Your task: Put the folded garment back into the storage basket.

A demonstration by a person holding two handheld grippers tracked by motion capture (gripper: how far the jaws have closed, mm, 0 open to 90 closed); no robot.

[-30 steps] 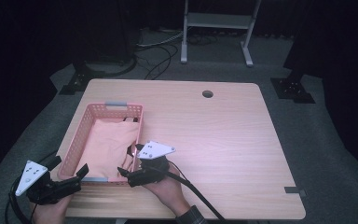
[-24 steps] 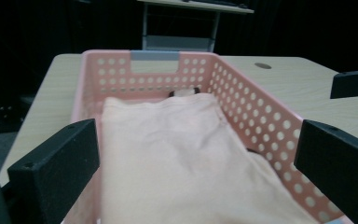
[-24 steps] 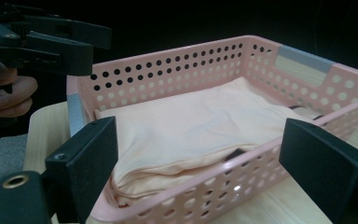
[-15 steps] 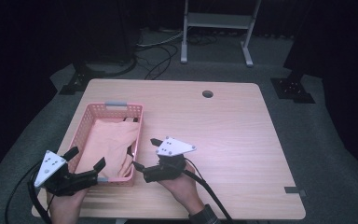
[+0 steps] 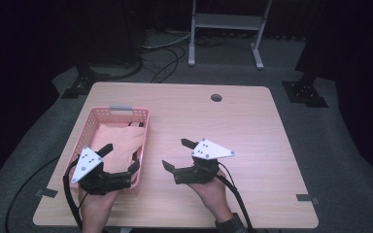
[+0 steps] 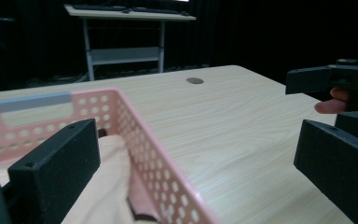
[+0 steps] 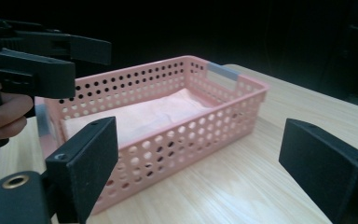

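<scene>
Dark drapes and grey carpet surround a pale wood table [image 5: 233,126] with a round cable hole [image 5: 216,97] near its far edge. Beyond it stands a white metal stand [image 5: 226,22], and black cables [image 5: 162,56] curl on the floor.

On the table's left half sits a pink basket [image 5: 88,130] with perforated walls and a grey handle strip at its far end. A peach cloth [image 5: 119,141] lies folded inside, covering most of the bottom; a dark patch shows at its edge in the left gripper view.

Two hands come in from the near side. The left gripper [image 5: 120,158] hangs over the basket's near right corner, its jaws wide apart with nothing between them; one jaw sits above the cloth, the other outside the basket wall. The right gripper [image 5: 177,154] hovers over bare table just right of the basket, pointing toward it, jaws also spread wide and empty. Neither touches the basket or cloth.
</scene>
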